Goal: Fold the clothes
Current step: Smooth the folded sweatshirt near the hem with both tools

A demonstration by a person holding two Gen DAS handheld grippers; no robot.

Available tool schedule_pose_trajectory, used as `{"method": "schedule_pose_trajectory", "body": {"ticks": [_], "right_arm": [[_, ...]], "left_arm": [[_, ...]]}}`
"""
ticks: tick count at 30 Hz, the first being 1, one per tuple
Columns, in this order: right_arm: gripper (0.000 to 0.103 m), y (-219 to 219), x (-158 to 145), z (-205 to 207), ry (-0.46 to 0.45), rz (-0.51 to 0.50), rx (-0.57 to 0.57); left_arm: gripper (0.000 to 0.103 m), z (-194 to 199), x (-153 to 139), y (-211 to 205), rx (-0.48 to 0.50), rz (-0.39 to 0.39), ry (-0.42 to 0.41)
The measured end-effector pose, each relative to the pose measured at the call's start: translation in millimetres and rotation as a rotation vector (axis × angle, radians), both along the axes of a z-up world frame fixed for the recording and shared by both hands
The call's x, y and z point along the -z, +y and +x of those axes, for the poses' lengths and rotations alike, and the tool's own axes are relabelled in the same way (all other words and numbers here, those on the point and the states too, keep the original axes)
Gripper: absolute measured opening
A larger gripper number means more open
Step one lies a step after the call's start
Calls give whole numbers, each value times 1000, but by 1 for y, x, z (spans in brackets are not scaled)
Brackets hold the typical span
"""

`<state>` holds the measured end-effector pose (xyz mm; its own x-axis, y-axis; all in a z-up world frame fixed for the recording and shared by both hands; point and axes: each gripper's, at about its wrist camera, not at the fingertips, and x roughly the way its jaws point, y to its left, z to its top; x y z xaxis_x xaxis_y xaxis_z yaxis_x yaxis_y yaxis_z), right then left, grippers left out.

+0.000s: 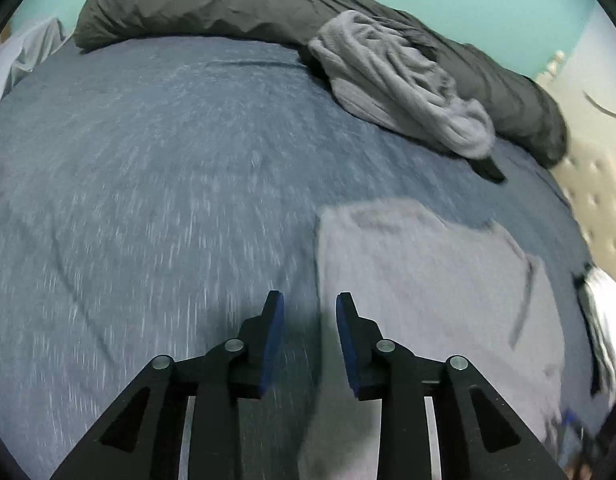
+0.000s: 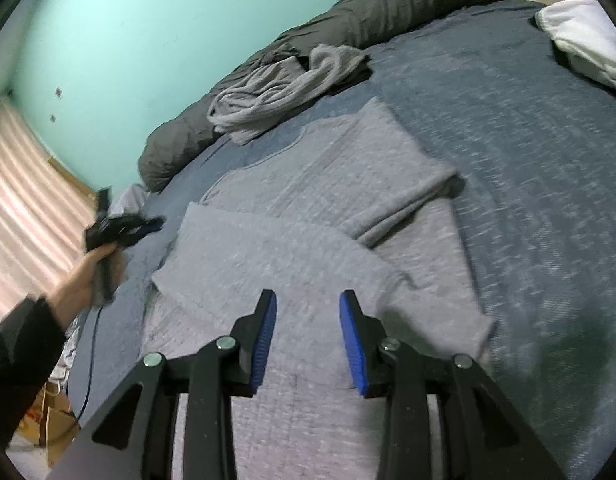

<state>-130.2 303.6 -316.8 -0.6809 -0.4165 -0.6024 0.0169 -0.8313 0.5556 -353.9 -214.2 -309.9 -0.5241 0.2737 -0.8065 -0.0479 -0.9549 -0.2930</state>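
Below, grey shirt (image 2: 308,208) partly folded on blue bed (image 2: 528,140), left gripper (image 1: 310,304) and right gripper (image 2: 308,300) fingers released, empty, crumpled grey garment (image 2: 279,88) upper centre.

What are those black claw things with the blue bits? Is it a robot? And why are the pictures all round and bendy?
It is not a robot. A person holds a tool in each hand, called a hand-held gripper, with two black fingers and blue pads. Each one has a small camera looking along its fingers, and its wide lens makes the pictures round and bendy.

One picture is from the left hand-held gripper, the other from the right hand-held gripper. In the right one's picture you can also see the person's hand holding the left tool.

They are over a bed with a blue cover. On it lies a light grey garment, partly folded. Farther back is a crumpled grey cloth against a dark grey duvet.

Both tools are open, with nothing held between their pads.
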Motion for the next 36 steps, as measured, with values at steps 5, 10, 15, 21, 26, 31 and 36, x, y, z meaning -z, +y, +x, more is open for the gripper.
{"method": "schedule_pose_trajectory", "body": {"ticks": [5, 10, 15, 21, 26, 31, 36], "right_arm": [[48, 25, -2, -10, -52, 28, 48], [50, 20, 5, -40, -155, 159, -111], [50, 7, 9, -60, -180, 246, -249], [48, -5, 18, -67, -249, 350, -333], [17, -9, 23, -62, -274, 369, -360], [6, -13, 0, -53, -256, 385, -348], [6, -23, -43, -47, -250, 392, -412]], "left_arm": [[35, 71, -1, 2, 55, 22, -1], [36, 132, 7, 24, 132, 18, 4], [38, 168, 25, 41, 154, 49, 5], [40, 191, 41, 40, 146, 62, 27], [40, 196, 47, 34, 125, 81, 37], [40, 197, 52, 30, 111, 96, 31], [40, 197, 49, 31, 121, 95, 41]]}}
